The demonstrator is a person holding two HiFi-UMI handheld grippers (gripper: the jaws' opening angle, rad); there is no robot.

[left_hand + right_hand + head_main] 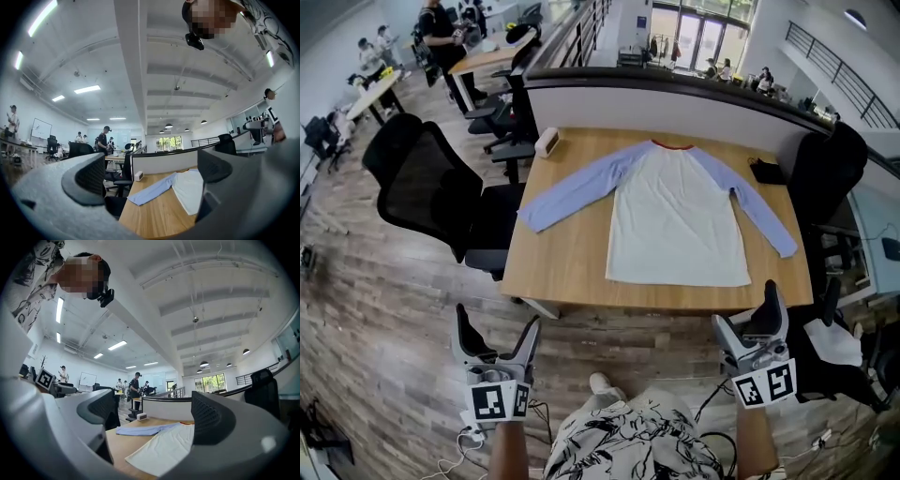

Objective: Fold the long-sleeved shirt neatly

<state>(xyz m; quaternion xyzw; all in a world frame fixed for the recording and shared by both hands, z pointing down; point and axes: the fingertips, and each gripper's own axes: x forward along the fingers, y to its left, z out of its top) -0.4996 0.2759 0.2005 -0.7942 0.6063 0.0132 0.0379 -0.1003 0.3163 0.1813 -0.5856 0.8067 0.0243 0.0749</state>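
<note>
A long-sleeved shirt [675, 220] with a white body, light blue sleeves and a red collar lies flat on the wooden table [567, 258], both sleeves spread outward. It shows again as the shirt [187, 187] in the left gripper view and the shirt [161, 446] in the right gripper view. My left gripper [497, 337] hangs open below the table's near edge, holding nothing. My right gripper [750, 328] is open too, near the table's front right corner, well short of the shirt's hem.
A small white box [547, 142] sits at the table's back left, a black object [766, 172] at its back right. Black office chairs [441, 192] stand left of the table, another chair [825, 173] at right. People work at desks [441, 37] far behind.
</note>
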